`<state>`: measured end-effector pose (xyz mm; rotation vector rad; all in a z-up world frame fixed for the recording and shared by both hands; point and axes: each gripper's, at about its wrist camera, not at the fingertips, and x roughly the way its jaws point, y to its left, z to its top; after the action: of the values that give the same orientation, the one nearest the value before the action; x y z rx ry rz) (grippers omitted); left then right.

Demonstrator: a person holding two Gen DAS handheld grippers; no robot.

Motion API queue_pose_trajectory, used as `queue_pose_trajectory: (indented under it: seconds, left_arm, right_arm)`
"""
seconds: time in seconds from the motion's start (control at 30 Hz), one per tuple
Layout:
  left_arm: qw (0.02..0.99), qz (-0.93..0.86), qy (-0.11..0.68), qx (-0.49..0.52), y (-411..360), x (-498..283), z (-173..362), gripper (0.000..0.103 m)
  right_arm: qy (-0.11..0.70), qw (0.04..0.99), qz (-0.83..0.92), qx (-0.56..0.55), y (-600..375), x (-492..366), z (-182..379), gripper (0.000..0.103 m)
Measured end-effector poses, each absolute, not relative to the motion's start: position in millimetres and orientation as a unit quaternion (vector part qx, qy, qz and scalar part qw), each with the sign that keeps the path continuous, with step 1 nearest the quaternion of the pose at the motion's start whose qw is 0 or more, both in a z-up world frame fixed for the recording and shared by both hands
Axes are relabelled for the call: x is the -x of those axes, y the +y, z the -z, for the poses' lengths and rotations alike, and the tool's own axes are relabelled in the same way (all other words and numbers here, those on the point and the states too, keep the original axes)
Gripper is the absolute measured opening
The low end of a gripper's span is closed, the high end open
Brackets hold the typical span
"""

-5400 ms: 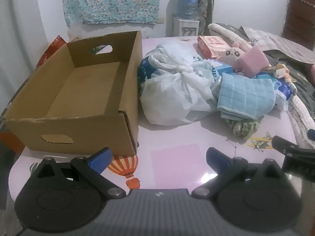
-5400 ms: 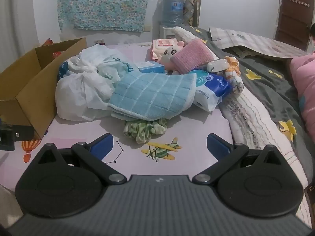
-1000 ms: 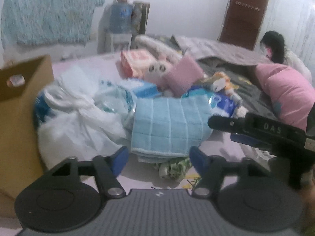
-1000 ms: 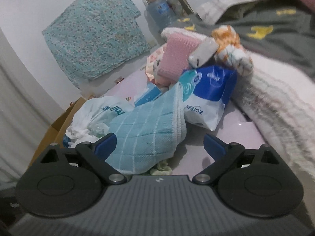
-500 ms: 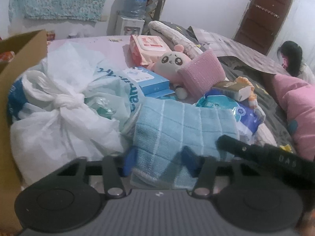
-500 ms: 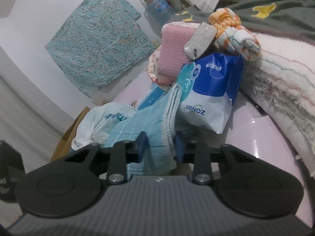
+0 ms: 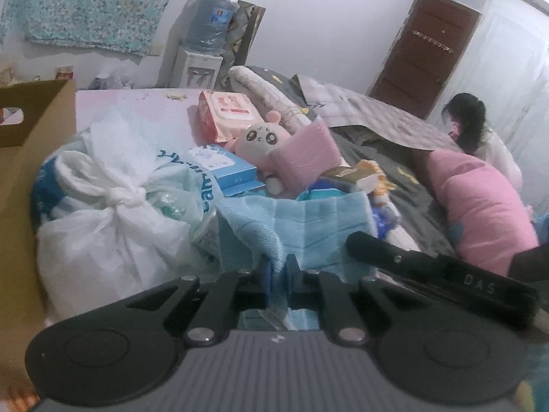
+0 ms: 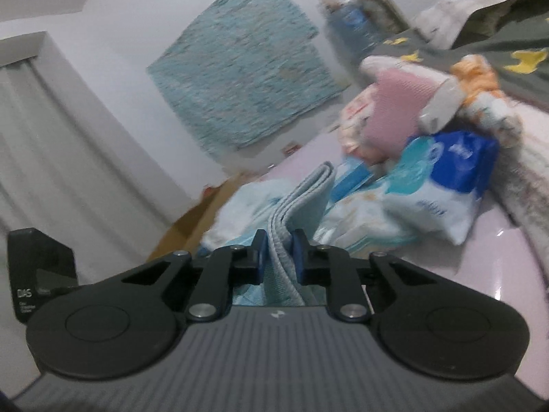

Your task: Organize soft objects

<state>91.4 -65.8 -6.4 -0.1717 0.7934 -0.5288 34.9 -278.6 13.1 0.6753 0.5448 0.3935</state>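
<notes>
A folded light blue towel (image 7: 308,226) lies at the front of a heap of soft things. My left gripper (image 7: 277,273) is shut on the towel's near edge. My right gripper (image 8: 278,250) is shut on another edge of the same towel (image 8: 302,202), which stands up between its fingers. The right gripper's body (image 7: 439,278) shows at the right of the left wrist view. Behind the towel lie a knotted white plastic bag (image 7: 113,219), a pink plush toy (image 7: 264,137) and a pink cloth (image 7: 305,154).
An open cardboard box (image 7: 31,158) stands at the left. A blue and white packet (image 8: 442,178), a blue box (image 7: 223,164) and a wipes pack (image 7: 230,113) lie in the heap. A bed with a pink pillow (image 7: 480,199) and a person (image 7: 480,137) is at right.
Both grippers closed from open onto the blue towel's edges over the last second. The towel is now lifted and bunched between them.
</notes>
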Motion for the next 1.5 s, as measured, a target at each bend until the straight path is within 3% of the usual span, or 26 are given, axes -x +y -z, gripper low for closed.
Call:
queue_pose_trajectory:
  seconds: [0.23,0.37,0.53,0.67,0.8,0.9,1.17,1.5]
  left_arm:
    - [0.862,0.252,0.435,0.06,-47.9,-55.8,17.3,0.01]
    - [0.837,0.239,0.491,0.04,-51.7,-55.3,43.4,0.026]
    - [0.865,0.217,0.45,0.056,-36.1,-53.2,32.0,0.04]
    - [0.885,0.194,0.419,0.063,-24.7,-53.2,23.6,0.04]
    - [0.868,0.212,0.445,0.054,-35.0,-60.8,44.9,0.037]
    - [0.841,0.21,0.494,0.056,-40.7,-70.1,71.6,0.023]
    - [0.84,0.214,0.494,0.066,-34.4,-67.0,78.6,0.023]
    - [0.852,0.19,0.48,0.086,-1.9,-57.8,71.2,0.037]
  right_arm:
    - [0.349,0.855,-0.199,-0.329,-269.7,-10.8,2.1,0.015]
    - [0.398,0.841,-0.154,-0.331,-272.7,-6.9,25.9,0.015]
    - [0.388,0.846,-0.149,-0.334,-277.3,4.0,17.4,0.015]
    - [0.38,0.851,-0.154,-0.327,-277.8,4.8,10.6,0.014]
    - [0.371,0.85,-0.178,-0.329,-268.8,-5.9,4.9,0.014]
    - [0.364,0.854,-0.198,-0.314,-255.8,-8.9,-5.1,0.014]
    - [0.388,0.84,-0.24,-0.293,-218.2,-27.2,-3.6,0.014]
    - [0.448,0.791,-0.252,-0.332,-194.5,-65.9,34.2,0.018]
